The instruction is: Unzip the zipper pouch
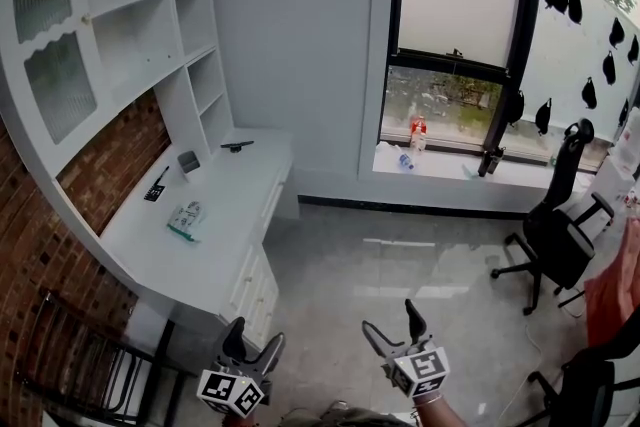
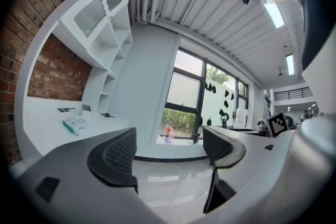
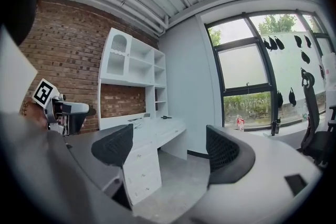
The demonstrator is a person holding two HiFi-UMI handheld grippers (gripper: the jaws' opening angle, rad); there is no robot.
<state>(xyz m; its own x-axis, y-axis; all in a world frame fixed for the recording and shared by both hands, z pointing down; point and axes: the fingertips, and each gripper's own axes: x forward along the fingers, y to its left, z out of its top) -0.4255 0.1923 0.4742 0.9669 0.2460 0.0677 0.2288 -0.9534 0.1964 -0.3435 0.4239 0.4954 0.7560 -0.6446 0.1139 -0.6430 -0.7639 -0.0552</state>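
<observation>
The zipper pouch (image 1: 186, 218), pale with a teal edge, lies flat on the white desk (image 1: 215, 245) at the left, far ahead of both grippers. The left gripper view also shows this pouch (image 2: 75, 124) on the desk top. My left gripper (image 1: 252, 340) is held low at the bottom of the head view, open, with nothing between its fingers (image 2: 116, 157). My right gripper (image 1: 392, 323) hangs beside it over the floor, also open and empty, and points at the desk's drawers (image 3: 139, 168). Neither gripper touches anything.
A white shelf unit (image 1: 120, 35) stands over the desk against a brick wall. A black handset (image 1: 155, 185), a small grey item (image 1: 188, 161) and a black item (image 1: 237, 146) lie on the desk. A dark chair (image 1: 70, 355) stands at lower left, and an office chair (image 1: 555, 235) by the window sill (image 1: 440, 165).
</observation>
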